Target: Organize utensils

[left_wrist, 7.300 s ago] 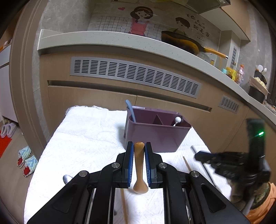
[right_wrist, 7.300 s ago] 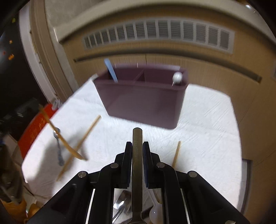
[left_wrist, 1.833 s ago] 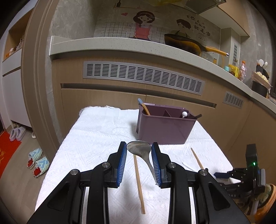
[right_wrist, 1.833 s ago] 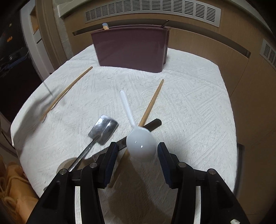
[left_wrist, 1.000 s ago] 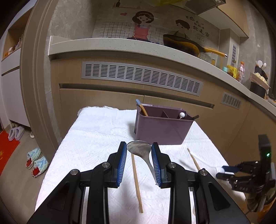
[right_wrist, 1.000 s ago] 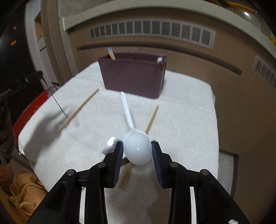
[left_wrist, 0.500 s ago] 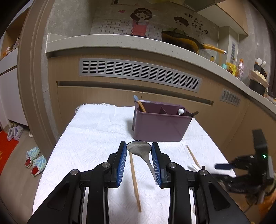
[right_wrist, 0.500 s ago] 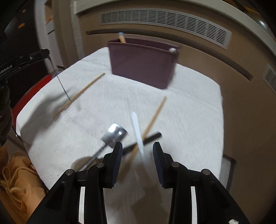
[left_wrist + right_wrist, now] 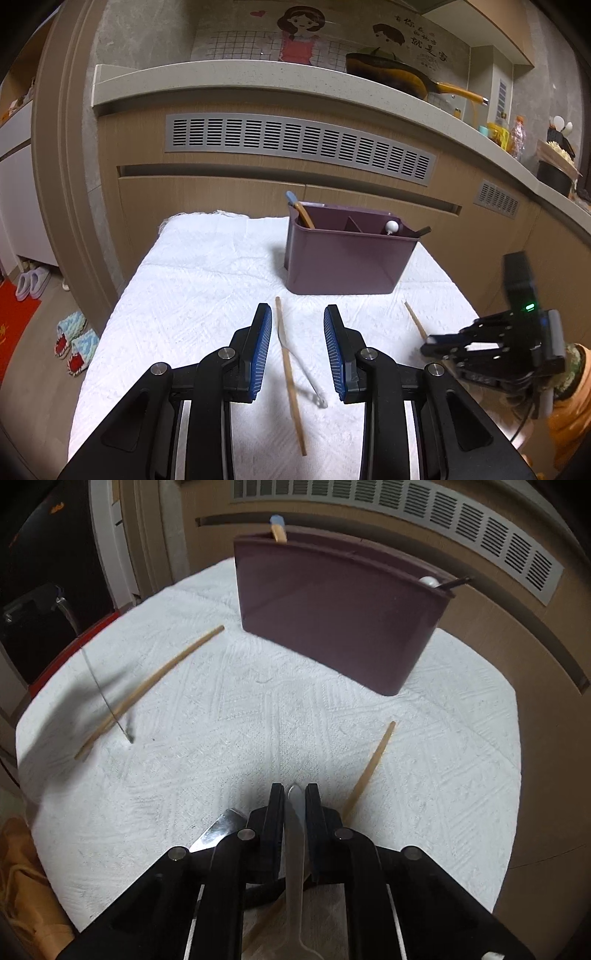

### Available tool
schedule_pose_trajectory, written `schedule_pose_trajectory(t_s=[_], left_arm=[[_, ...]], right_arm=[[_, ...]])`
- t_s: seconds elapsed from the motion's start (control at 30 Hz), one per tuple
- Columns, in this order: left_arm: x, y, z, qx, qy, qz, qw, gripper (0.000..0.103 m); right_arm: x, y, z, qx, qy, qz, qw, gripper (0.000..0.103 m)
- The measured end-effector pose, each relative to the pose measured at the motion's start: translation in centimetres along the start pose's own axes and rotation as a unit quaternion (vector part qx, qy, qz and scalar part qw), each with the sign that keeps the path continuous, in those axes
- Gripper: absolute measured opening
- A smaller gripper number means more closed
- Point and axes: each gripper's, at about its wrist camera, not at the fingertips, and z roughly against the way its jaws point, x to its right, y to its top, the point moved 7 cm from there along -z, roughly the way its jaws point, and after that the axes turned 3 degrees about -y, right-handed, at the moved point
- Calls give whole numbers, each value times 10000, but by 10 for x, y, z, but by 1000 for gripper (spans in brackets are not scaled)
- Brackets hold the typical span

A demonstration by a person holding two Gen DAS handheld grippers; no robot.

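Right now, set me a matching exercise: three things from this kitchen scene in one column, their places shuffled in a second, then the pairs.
1. white plastic spoon
2. purple plastic utensil box
3. dark frying pan with a yellow handle

A. on the grey stone counter
B. in the right claw
C. on the white cloth

Pairs: 1-B, 2-C, 3-A. The right claw's jaws have just been closing, with the spoon's handle between them.
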Motion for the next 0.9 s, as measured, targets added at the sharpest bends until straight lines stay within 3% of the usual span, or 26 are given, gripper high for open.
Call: schedule_pose_trajectory(t_s=[0.17, 0.27, 0.4, 0.57, 0.63, 0.73, 0.9], left_arm=[[11, 2, 2, 45, 7, -119, 9999, 30], [3, 2, 1, -47, 294, -92, 9995, 30], [-33, -8, -22, -693, 606, 543, 9943, 31], [-63, -31, -76, -1738, 519, 1524, 9715, 33], [-74, -39, -98, -2065, 782, 1757, 9594, 33], [-85, -44, -120, -2329, 1010, 2116, 9438, 33], [-86, -41, -141, -2611, 1139, 2506, 9252, 39]], right_arm=[[1, 6, 46, 477, -43, -123, 9988, 11], [-3, 8, 69, 736, -44, -126, 9972, 11], [-1, 14, 81, 961, -50, -213, 9951, 11], [4, 26, 76, 1057, 22, -497, 9931, 11], [4, 31, 74, 1121, 79, -548, 9922, 11], [1, 36, 76, 1197, 14, -527, 9914, 11], [2, 38, 76, 1313, -133, -482, 9901, 11]])
